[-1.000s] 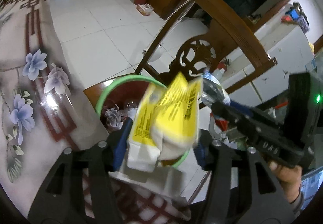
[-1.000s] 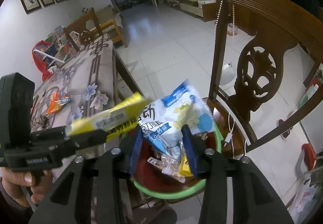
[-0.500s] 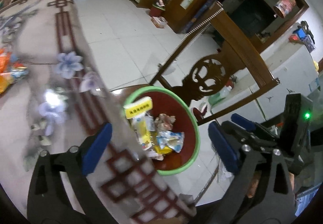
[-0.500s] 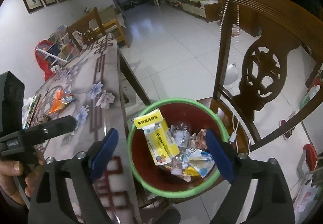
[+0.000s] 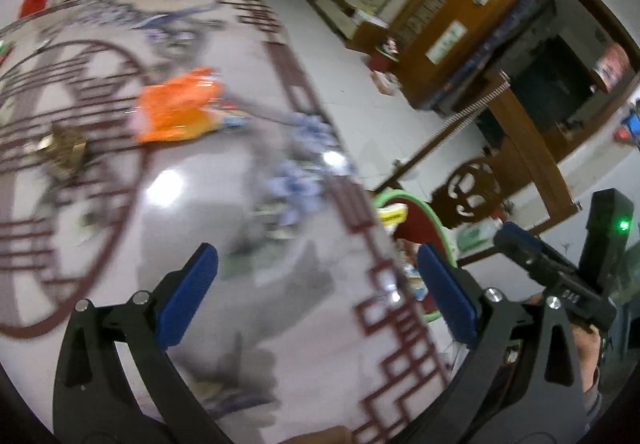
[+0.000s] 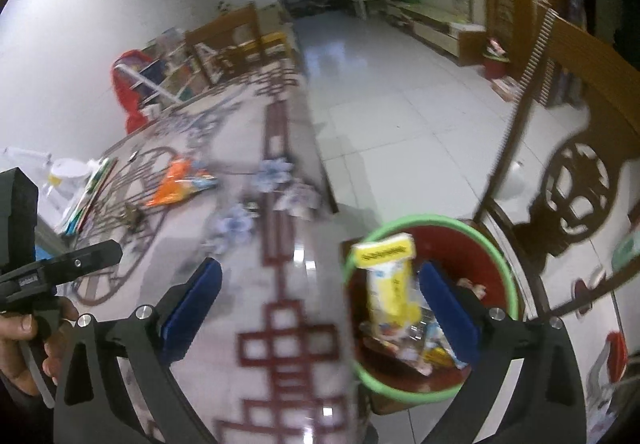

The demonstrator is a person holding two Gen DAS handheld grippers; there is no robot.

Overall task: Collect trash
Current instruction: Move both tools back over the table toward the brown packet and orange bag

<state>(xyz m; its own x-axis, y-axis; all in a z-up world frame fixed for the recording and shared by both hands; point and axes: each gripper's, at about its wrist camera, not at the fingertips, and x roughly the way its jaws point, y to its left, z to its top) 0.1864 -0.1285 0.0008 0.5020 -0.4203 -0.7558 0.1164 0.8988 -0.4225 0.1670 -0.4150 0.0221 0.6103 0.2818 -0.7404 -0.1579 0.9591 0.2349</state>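
Observation:
A red bin with a green rim (image 6: 492, 244) stands on a chair beside the table and holds a yellow carton (image 6: 390, 280) and several wrappers. Its rim also shows in the left wrist view (image 5: 404, 196). An orange snack wrapper (image 5: 176, 113) lies on the patterned table; it also shows in the right wrist view (image 6: 174, 187). A small brown crumpled scrap (image 5: 64, 149) lies left of it. My left gripper (image 5: 316, 292) is open and empty above the table. My right gripper (image 6: 320, 304) is open and empty over the table edge, next to the bin.
The table (image 5: 248, 324) has a glossy top with dark red line patterns and blue flowers. A carved wooden chair back (image 6: 580, 171) rises behind the bin. Books and a white cup (image 6: 68, 173) sit at the table's far left. Tiled floor (image 6: 380, 91) lies beyond.
Both grippers opened and dropped the yellow carton and the blue-white bag into the bin. Both have since swung left, away from the bin and over the table.

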